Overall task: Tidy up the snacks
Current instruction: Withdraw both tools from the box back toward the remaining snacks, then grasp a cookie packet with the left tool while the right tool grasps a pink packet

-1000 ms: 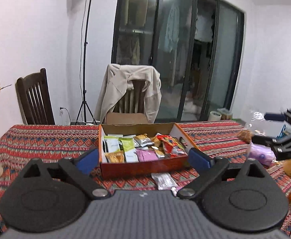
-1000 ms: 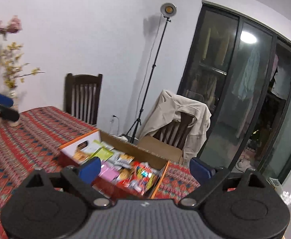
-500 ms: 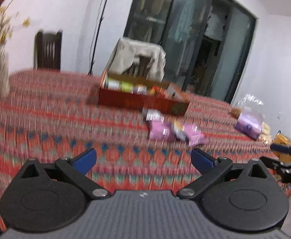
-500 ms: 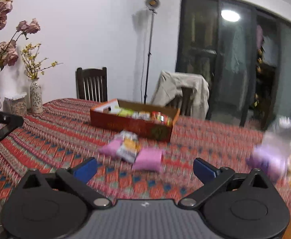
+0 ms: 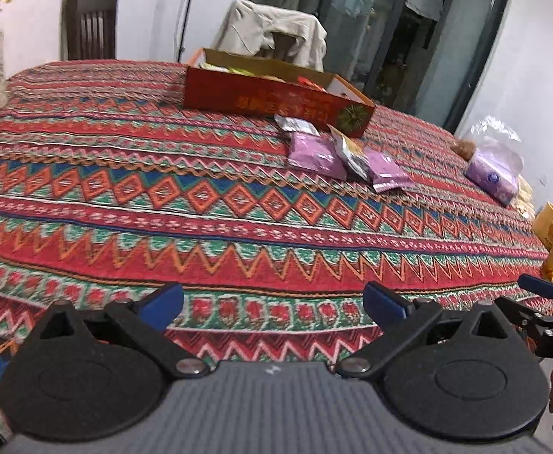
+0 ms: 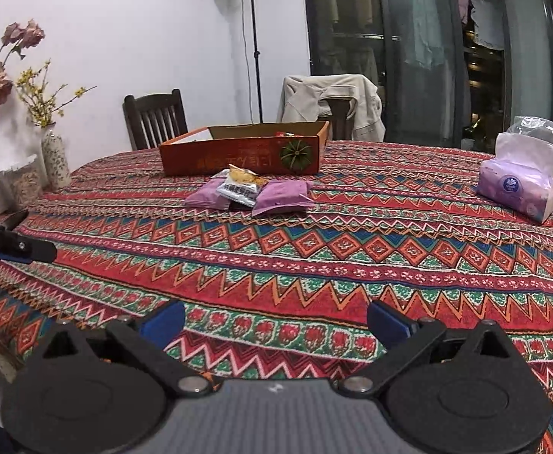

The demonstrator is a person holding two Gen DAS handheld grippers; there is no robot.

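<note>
Patterned red tablecloth [image 6: 276, 265]; orange box [image 6: 238, 153], jacket-draped chair [image 6: 337, 106] behind.

Black hand-held gripper [image 5: 272, 304], blue fingertips [image 5: 162, 302]

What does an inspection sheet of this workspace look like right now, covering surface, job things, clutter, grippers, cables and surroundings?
Surface: table under a red patterned cloth.
Job's things: red box at the far side with snacks inside; in front of it, loose on the cloth, two purple packets with a white and orange packet lying across them; a silver packet by the box.
Clutter: tissue pack at the right, vases at the left edge.
Grippers: left gripper and right gripper both open, nothing between the fingers, over the near edge.
Cables: one hangs along the lamp stand.
Surroundings: two chairs, one with a jacket; dark glass doors.
</note>
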